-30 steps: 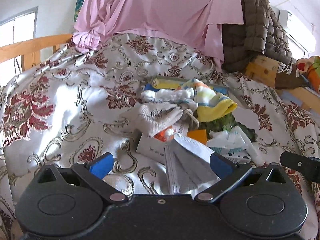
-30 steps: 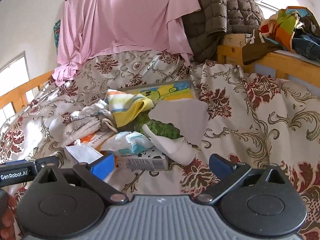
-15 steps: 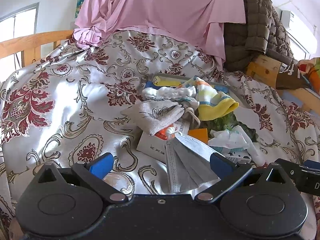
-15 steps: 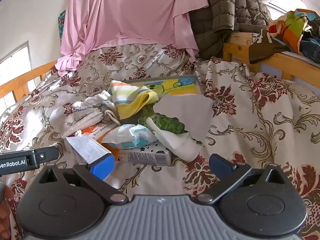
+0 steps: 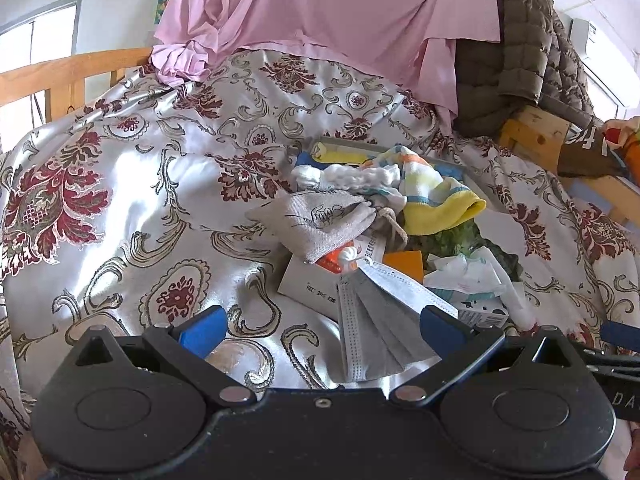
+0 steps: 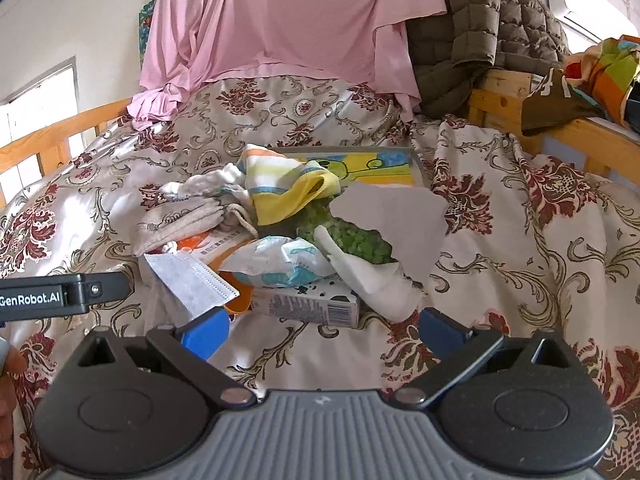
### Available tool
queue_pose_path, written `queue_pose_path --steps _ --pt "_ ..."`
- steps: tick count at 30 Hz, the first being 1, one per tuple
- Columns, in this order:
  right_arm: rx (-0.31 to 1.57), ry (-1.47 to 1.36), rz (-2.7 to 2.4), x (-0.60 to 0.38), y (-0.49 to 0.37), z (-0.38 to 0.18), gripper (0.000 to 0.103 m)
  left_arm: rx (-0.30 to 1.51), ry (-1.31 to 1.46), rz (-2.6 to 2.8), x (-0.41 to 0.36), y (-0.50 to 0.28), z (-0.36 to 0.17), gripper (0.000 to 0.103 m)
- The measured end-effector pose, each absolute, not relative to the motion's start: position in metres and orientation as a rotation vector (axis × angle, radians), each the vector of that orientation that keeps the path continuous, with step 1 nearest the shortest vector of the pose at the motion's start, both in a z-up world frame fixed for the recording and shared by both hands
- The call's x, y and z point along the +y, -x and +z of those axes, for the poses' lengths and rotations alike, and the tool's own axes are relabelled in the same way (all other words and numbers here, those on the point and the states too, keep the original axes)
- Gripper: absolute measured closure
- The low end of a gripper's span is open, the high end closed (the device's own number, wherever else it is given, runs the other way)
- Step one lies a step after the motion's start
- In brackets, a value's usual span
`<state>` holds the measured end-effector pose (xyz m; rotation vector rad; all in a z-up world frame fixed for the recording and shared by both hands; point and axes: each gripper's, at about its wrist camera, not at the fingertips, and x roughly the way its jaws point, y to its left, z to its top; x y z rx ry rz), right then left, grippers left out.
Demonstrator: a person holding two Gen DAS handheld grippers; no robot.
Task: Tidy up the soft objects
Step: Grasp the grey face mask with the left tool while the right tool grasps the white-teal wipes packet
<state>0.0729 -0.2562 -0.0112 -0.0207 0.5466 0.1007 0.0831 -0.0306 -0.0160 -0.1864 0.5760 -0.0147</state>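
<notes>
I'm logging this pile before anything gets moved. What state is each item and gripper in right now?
left gripper: open, empty
right gripper: open, empty
face masks: fanned out, flat on the bedspread
drawstring pouch: cinched shut, lying on its side
striped sock: crumpled on the pile
wipes pack: crumpled, lying on the carton
carton: lying flat

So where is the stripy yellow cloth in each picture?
Left wrist view: the stripy yellow cloth sits right of centre, on top of the pile, just right of the grey drawstring pouch.
Right wrist view: it sits a bit left of centre, above the green leafy bundle.
Shared landmark: the pink sheet hanging behind the bed.
</notes>
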Motion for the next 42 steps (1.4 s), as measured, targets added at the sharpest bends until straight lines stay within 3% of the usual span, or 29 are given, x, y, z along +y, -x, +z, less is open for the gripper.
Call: queue_pose_path --steps 33,42 --pt "0.487 -0.196 0.181 -0.271 -0.117 -0.018 0.0 0.692 0.457 -0.09 -0.034 -0.134 -0.043 0.001" --pt "0.519 -0.308 0.234 -0.276 -0.144 -0.029 0.009 0.727 0.522 -0.142 -0.025 -0.155 -0.056 0.016"
